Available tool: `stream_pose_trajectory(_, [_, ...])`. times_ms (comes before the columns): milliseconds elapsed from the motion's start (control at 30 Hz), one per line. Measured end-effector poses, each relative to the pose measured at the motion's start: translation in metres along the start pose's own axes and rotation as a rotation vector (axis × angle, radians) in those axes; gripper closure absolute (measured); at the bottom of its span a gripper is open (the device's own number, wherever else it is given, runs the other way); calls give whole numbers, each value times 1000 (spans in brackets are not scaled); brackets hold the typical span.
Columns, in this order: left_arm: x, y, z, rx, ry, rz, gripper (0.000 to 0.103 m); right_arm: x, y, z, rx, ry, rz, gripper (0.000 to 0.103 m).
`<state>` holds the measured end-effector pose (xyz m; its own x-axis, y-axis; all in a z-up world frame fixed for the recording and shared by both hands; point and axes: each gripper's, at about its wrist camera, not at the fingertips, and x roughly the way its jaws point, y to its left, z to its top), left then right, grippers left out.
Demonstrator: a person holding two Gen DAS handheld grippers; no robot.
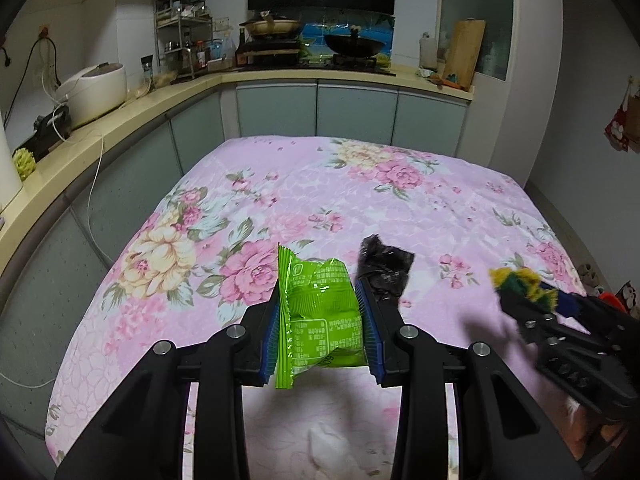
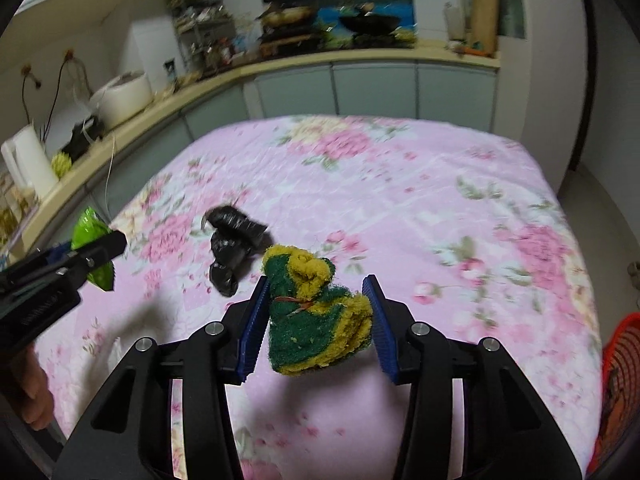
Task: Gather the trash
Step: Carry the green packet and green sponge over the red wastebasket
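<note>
My left gripper [image 1: 318, 296] is shut on a green snack packet [image 1: 316, 312], which stands upright between its blue pads, lifted above the pink floral tablecloth [image 1: 360, 200]. My right gripper [image 2: 317, 284] is shut on a green-and-yellow scrub sponge [image 2: 316, 320], also held off the cloth. A crumpled black plastic bag [image 2: 232, 244] lies on the table between the two grippers, just past the left gripper's right finger [image 1: 384, 268]. Each gripper shows in the other's view: the right gripper [image 1: 520, 292] with its sponge, the left gripper [image 2: 108, 244] with its packet.
A white crumpled tissue [image 1: 328, 448] lies on the cloth under my left gripper. A red mesh basket [image 2: 616, 380] sits beyond the table's right edge. A kitchen counter [image 1: 120, 120] with a rice cooker and stove wraps the left and far sides.
</note>
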<state>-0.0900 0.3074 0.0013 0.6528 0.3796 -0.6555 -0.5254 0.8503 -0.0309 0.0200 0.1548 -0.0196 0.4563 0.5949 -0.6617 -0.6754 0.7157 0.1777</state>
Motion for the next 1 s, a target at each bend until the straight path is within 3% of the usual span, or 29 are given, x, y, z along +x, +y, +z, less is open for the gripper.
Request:
stream_pose_trajectory(633, [-54, -93, 13, 138, -135, -156, 70, -137, -70, -12, 186, -271, -146, 58])
stream_pose_trajectory(1000, [-79, -147, 5, 222, -161, -261, 70, -193, -99, -29, 256, -358, -234, 58])
